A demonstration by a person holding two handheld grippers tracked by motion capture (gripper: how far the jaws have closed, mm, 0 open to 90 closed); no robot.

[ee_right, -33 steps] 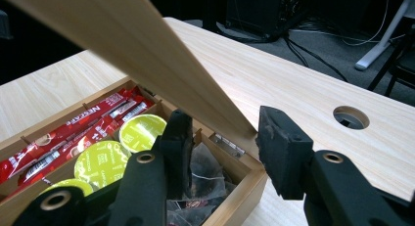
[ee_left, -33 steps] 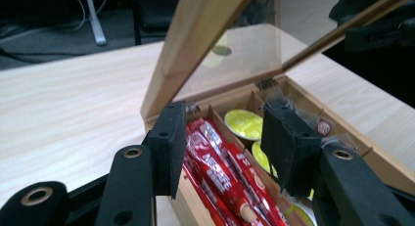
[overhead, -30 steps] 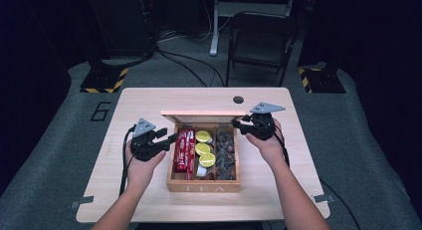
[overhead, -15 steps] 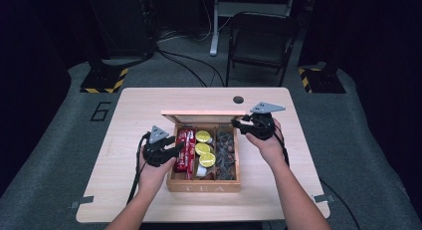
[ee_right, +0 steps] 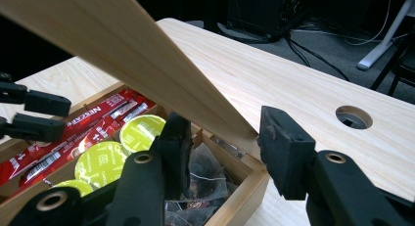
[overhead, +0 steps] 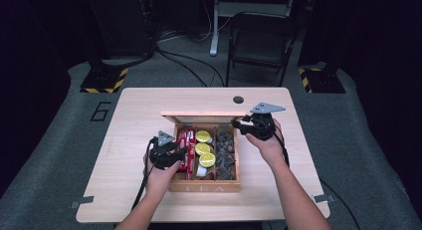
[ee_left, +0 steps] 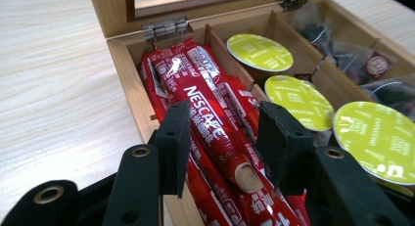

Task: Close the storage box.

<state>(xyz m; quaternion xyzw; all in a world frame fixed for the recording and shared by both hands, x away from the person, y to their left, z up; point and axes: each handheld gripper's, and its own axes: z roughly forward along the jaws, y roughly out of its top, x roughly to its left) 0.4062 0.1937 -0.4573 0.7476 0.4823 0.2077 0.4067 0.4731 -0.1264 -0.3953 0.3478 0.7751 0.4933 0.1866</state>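
A wooden tea box (overhead: 204, 187) stands open on the table. Its lid (overhead: 204, 116) is raised, and my right gripper (overhead: 238, 124) is shut on the lid's right end; the lid (ee_right: 122, 45) slants between the jaws of my right gripper (ee_right: 220, 138). Red Nescafe sticks (ee_left: 205, 113) fill the left compartment. My left gripper (ee_left: 222, 133) is down in that compartment, open, its jaws on either side of the top stick with gaps on both sides. In the high view my left gripper (overhead: 181, 153) sits at the box's left side over the sticks (overhead: 186, 145).
Yellow-lidded capsules (overhead: 203, 148) lie in the middle compartment and dark tea bags (overhead: 225, 150) in the right one. The table (overhead: 139, 120) has a cable hole (overhead: 238, 99) behind the box. A folding chair (overhead: 261, 36) stands beyond the table.
My left gripper has moved right and down, from beside the box into its left compartment over the red sticks. The right gripper and the lid have not moved.
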